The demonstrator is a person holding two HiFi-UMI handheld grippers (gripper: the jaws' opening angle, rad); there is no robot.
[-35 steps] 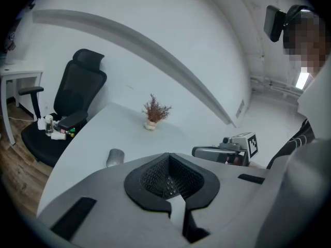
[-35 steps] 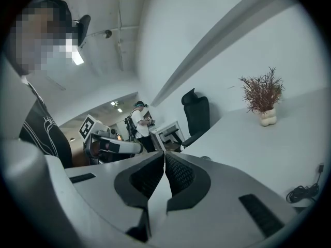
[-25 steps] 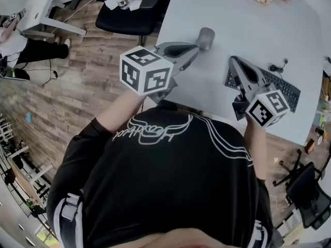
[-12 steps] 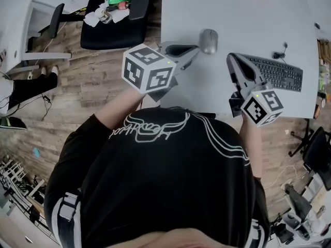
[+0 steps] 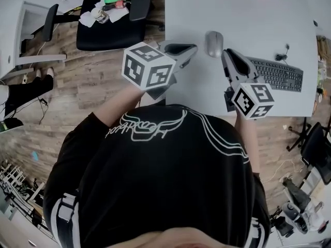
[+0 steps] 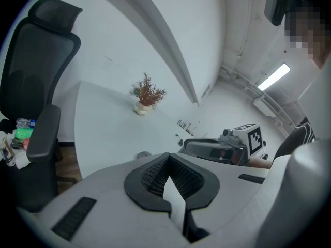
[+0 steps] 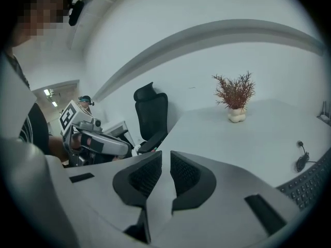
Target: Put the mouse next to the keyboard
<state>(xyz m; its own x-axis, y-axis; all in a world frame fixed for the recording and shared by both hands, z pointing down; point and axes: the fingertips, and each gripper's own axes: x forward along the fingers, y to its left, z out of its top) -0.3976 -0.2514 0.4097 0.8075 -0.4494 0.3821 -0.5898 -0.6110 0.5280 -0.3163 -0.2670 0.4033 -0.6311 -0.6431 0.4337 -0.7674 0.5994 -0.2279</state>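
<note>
Black ribbed pads (image 6: 150,175) of the left gripper (image 5: 190,49) meet at their tips, with nothing between them. Pads (image 7: 144,175) of the right gripper (image 5: 226,53) likewise stand together and empty. Both grippers hang above the near edge of the tabletop (image 5: 248,19), angled down toward it, one on each side of the mouse (image 5: 214,43).

The mouse rests on the tabletop, nearer its left edge than its right, untouched, just beyond and between the two tips. The keyboard (image 5: 276,74) lies toward the right edge. Its left end is near the mouse but apart from it, with the right gripper over the gap.

Judgement: closed jaws suit an approach only. Whichever gripper takes the mouse must open before it descends.

A chair (image 5: 111,27) stands on the floor off the left edge, well apart from the mouse.
</note>
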